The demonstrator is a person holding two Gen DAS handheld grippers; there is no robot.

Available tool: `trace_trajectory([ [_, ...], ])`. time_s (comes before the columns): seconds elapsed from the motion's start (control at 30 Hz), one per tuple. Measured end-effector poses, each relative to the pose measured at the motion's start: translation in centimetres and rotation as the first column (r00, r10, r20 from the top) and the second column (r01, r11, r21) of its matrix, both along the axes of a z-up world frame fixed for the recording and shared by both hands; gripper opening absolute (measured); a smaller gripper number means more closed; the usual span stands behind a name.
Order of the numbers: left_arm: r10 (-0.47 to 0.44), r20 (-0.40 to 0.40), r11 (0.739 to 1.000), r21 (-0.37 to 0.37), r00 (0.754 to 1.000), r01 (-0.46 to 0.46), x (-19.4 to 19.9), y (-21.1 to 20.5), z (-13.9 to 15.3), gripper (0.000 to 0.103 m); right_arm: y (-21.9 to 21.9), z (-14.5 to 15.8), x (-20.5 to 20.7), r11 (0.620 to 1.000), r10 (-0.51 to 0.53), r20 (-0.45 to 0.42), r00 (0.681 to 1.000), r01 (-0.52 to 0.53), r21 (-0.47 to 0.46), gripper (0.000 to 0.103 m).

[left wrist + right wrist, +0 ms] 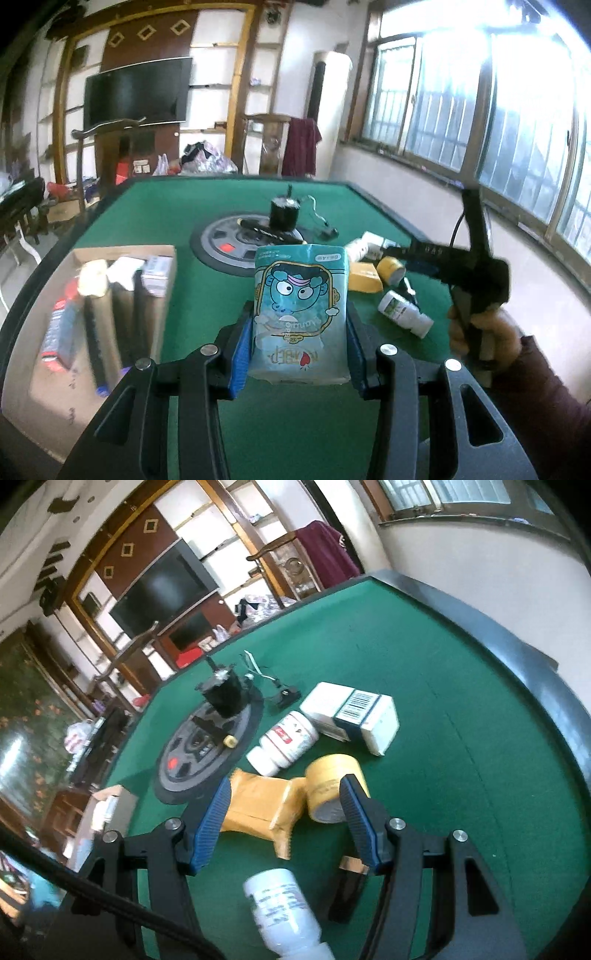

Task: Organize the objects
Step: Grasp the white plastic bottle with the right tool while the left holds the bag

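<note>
Left tongs (300, 325): clamped on the teal tissue pack (301, 314), blue pads pressing both long sides; pack upright, cartoon face toward the camera, lifted clear of the green tabletop (207, 295).
Right tongs (284, 823): stood apart, nothing pinched; in the right wrist view they hung over the yellow box (258, 805), with the yellow tape roll (332, 786) just beside the right pad.
Cardboard box (122, 254): at 9 o'clock of the held pack in the left wrist view, already carrying upright items in a row; likely the drop place.
Step in hand: judged to be carrying the pack toward the cardboard box.
How to do it well: the pack looked soft, so the squeeze should have stayed moderate; keep it upright, clear the box's near wall, then lower it into a free gap between the standing items before letting go.
Risk: blur over the box made free gaps hard to read; a tilted entry could have knocked the row.
Loose items: white bottle (284, 744), white carton (354, 716) and a second bottle (284, 915) lay near the right tongs, awaiting sorting.
Right hand (484, 332): well apart at 3 o'clock, out of the carry path.
</note>
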State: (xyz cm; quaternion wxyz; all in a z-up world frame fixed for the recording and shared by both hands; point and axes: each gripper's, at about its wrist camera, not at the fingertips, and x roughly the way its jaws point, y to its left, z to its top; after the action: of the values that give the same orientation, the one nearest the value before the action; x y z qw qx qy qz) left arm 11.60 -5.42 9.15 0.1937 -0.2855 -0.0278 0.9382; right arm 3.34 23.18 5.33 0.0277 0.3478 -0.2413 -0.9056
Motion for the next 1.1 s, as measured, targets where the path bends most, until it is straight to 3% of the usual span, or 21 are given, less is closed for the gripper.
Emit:
trace_trajectory([
  [0.17,0.074,-0.004,0.997,0.028,0.997,-0.074,1.5,-3.7,1.2,0.039,1.3,-1.5,-0.3,0.998,-0.016,0.044,0.999,0.019,-0.063,0.060],
  [0.4,0.188,0.004,0.979,0.078,0.982,-0.188,2.3,-7.9,2.1,0.039,0.8,-2.1,-0.7,1.000,-0.022,0.086,0.996,0.021,0.015,0.060],
  [0.57,0.182,0.038,0.977,0.109,0.983,-0.185,1.6,-8.1,1.4,0.039,0.4,-2.5,-0.9,0.999,-0.002,0.114,0.993,-0.001,0.032,0.060],
  [0.93,0.151,0.017,0.982,0.112,0.988,-0.152,1.7,-7.6,1.5,0.039,0.5,-2.5,-0.7,1.000,0.007,0.125,0.992,-0.010,0.021,0.060],
  [1.1,0.098,0.041,0.983,0.149,0.994,-0.103,1.0,-6.9,0.6,0.039,0.2,-1.5,0.1,0.999,-0.020,0.079,0.997,0.016,0.049,0.060],
])
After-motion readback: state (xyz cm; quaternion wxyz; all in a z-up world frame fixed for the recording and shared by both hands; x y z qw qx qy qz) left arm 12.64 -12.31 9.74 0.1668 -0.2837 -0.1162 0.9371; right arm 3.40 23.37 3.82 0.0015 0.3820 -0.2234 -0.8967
